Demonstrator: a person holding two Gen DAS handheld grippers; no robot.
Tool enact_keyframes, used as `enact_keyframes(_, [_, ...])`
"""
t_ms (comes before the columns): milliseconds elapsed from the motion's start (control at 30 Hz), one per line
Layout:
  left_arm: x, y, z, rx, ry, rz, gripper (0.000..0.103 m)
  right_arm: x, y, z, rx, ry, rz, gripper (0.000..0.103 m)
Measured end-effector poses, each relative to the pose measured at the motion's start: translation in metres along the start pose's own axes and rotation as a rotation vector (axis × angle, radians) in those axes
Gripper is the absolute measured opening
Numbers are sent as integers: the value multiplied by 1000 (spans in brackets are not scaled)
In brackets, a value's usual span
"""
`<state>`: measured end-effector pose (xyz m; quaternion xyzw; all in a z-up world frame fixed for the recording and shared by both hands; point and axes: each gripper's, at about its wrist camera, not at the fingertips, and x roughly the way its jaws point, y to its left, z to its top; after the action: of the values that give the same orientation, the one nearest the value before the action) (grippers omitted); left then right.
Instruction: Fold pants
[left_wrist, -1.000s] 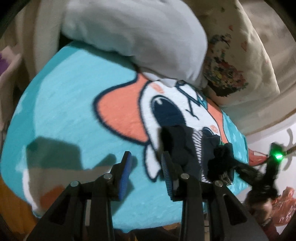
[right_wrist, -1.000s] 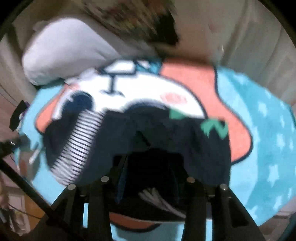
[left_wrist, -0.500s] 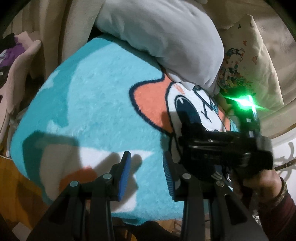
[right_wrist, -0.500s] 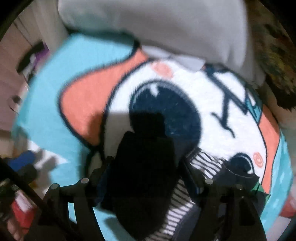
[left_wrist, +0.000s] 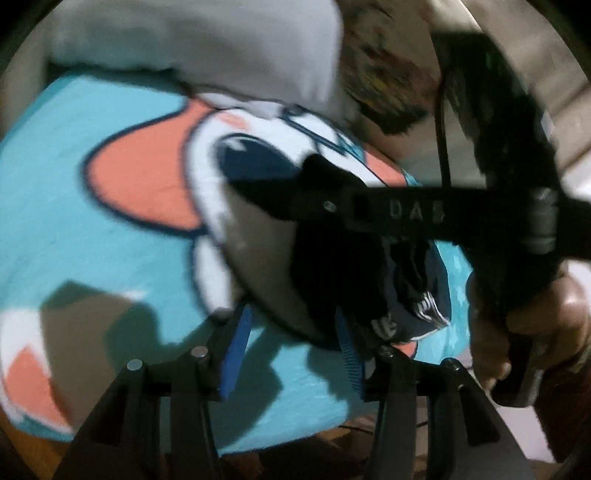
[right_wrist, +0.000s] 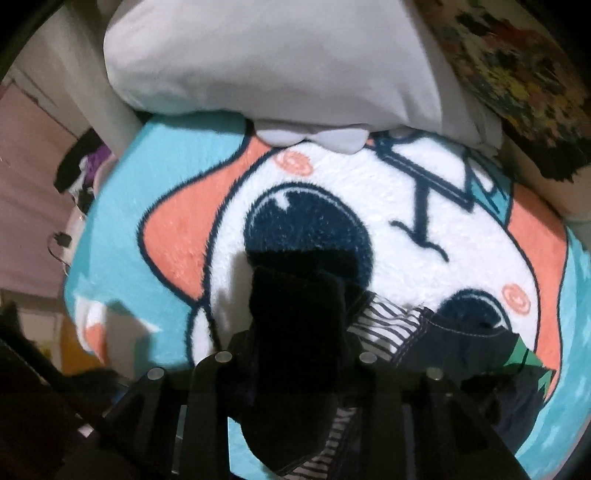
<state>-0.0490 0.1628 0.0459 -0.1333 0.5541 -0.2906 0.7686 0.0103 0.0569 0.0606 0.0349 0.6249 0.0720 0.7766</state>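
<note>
Bunching pants (right_wrist: 295, 332), long axis unclear

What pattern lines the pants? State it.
Navy and white stripes line the pants, clearest in the right wrist view.

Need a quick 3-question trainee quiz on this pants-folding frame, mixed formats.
1. Which tongs have cloth between them?
2. True or false: the grey pillow overlaps the far edge of the teal blanket.
3. The inner lining of the pants is: A dotted, B striped, C plain.
Key: 1. The right tongs, closing on a dark fold of the pants; the left tongs, opening, have nothing between them. 2. True. 3. B.
</note>
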Motion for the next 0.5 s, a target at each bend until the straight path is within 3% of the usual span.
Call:
enact_keyframes(67, [7,-11,5,28,7,5,33,-14,-9,-5,20,-22,31,32])
enact_keyframes(100, [11,-17,10,34,19,-11,12,-18,-11,-6,28,-32,40,32])
enact_keyframes(333, [3,-59,25,80,-7,-32,11,-67,-62,-15,130,-152,155,32])
enact_keyframes(500, [9,-111,33,178,6,-53,11,-97,-115,-38,228,-260,224,32])
